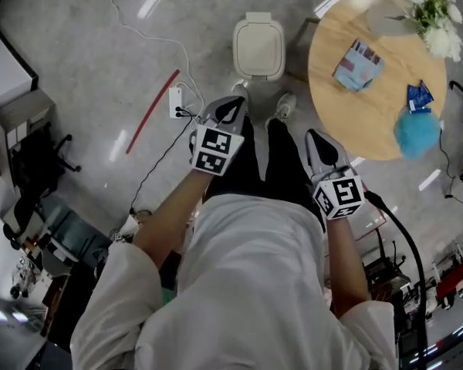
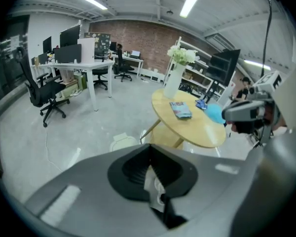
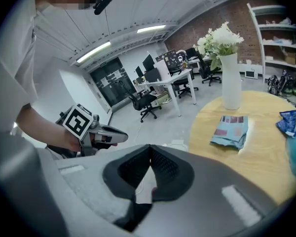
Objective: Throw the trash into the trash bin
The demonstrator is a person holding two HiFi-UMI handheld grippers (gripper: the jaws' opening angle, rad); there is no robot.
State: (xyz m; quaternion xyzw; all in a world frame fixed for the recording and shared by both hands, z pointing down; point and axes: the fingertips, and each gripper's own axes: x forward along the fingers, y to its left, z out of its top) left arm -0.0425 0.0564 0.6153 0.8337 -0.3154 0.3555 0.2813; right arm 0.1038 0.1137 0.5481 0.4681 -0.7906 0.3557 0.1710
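With no pickup apparently begun, the left hand-held gripper (image 1: 234,102) and right hand-held gripper (image 1: 316,139) hang closed and empty, while the blue packet (image 1: 358,64) lies on the tabletop (image 1: 347,122), far right of the lidded trash bin (image 1: 258,48).

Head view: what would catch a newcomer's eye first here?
The round wooden table at upper right stands out, carrying a blue-and-pink packet, a small blue wrapper, a fluffy light-blue item and a vase of white flowers. The white trash bin, lid down, stands on the floor left of the table. Nearer, the left gripper and right gripper point forward, jaws together and empty.
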